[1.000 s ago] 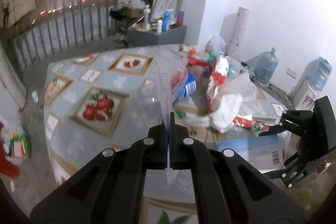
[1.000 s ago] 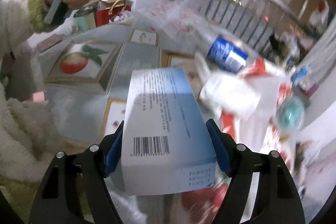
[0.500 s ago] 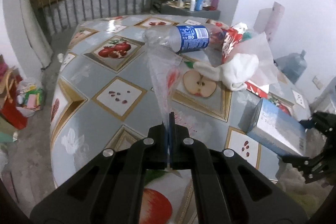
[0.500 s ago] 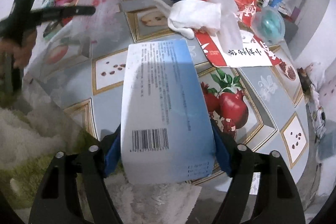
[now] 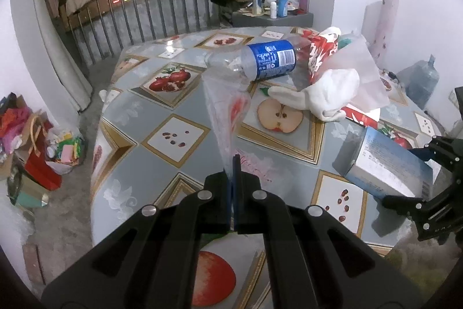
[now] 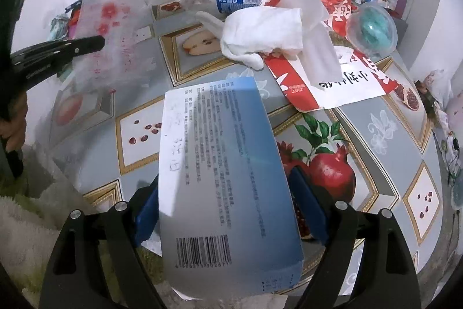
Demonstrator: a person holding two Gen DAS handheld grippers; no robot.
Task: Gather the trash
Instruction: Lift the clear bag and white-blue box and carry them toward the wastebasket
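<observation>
**Box held out, bag coming down**

The left tool (image 5: 233, 178) is pressed together on the edge of a thin clear bag (image 5: 228, 106). A second ago the bag hung higher; now it sits lower, over the desk (image 5: 162, 155). The right tool (image 6: 228, 210) is spread wide around a blue box (image 6: 222, 170), its blue pads at both sides, and has tipped down toward the desk edge. The bottle (image 5: 266, 58), white cloth (image 5: 327, 94) and red paper (image 6: 332, 71) are not picked up yet. The box likely goes in the bag next.
</observation>
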